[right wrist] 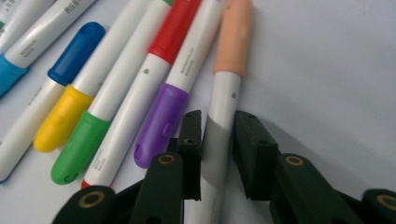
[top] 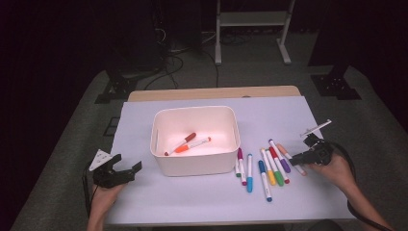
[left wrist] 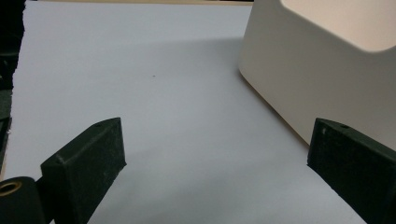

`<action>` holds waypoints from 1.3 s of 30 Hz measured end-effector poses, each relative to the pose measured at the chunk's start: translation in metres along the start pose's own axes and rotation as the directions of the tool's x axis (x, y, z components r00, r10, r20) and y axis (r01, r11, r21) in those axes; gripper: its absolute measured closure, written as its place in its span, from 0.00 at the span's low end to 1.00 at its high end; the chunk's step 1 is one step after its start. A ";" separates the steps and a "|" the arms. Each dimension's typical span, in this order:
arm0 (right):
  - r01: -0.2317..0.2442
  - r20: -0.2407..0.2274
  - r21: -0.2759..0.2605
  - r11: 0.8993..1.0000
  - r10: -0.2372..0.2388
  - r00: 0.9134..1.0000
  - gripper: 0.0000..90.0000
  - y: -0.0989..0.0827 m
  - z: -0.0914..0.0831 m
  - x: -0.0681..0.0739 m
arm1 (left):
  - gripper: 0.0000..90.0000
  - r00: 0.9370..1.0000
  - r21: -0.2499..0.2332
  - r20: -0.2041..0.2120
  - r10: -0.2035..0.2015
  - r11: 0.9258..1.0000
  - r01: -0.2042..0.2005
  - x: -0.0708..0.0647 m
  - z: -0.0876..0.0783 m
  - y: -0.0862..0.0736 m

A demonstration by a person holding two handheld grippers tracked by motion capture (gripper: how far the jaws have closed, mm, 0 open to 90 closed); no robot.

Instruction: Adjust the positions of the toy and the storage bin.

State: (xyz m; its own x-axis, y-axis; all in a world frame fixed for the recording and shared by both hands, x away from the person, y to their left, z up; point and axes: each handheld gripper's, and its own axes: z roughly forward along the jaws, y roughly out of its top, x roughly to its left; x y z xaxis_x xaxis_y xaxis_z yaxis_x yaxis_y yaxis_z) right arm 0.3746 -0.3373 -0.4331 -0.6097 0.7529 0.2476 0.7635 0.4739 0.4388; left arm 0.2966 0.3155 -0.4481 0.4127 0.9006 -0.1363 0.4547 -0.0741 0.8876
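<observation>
While the left gripper [top: 126,169] waits wide open and empty, the right gripper [right wrist: 218,140] closes on the peach-capped marker [right wrist: 225,88]. Judging by the two markers already in the white bin [top: 163,159], the next move is a lift clear of its neighbours.

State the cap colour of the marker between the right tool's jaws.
Peach, a pale orange-pink: the marker has its cap at the far end. The right gripper view shows it best.

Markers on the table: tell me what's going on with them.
A person is putting markers into the white bin. The right gripper has its jaws around the peach-capped marker, which lies on the table at the edge of the row. Two markers lie in the bin. The left gripper waits open beside it.
</observation>
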 end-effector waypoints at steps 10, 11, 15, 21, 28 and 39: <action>-0.006 0.012 0.005 1.000 0.006 1.000 0.84 0.001 0.000 0.000 | 0.03 1.000 0.001 -0.003 -0.001 1.000 0.001 0.001 -0.001 0.000; -0.007 0.011 0.005 1.000 0.007 1.000 0.84 0.001 0.000 0.000 | 0.03 1.000 0.000 -0.003 -0.003 1.000 0.003 0.001 -0.001 -0.001; -0.018 -0.014 0.003 1.000 0.018 1.000 0.84 0.000 -0.002 -0.003 | 0.03 1.000 0.000 -0.005 -0.002 1.000 0.002 0.001 -0.001 -0.001; -0.055 -0.071 -0.012 0.998 0.054 0.996 0.84 -0.008 -0.004 -0.009 | 0.03 1.000 0.001 -0.006 -0.003 1.000 0.003 0.001 -0.001 -0.001; -0.071 -0.117 -0.022 0.997 0.068 0.991 0.84 -0.011 -0.009 -0.010 | 0.03 1.000 0.001 -0.006 -0.004 1.000 0.004 0.001 -0.001 -0.001; -0.040 -0.173 -0.047 0.998 0.031 0.984 0.84 0.000 -0.027 0.001 | 0.03 1.000 -0.001 -0.008 -0.004 1.000 0.004 0.001 -0.002 -0.001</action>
State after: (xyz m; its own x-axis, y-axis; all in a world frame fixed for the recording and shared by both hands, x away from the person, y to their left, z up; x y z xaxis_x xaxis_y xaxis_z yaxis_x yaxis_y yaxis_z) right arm 0.3688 -0.3489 -0.4093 -0.6135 0.6770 0.4065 0.7761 0.4217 0.4689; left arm 0.2955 0.3168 -0.4480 0.4051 0.9041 -0.1361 0.4552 -0.0703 0.8876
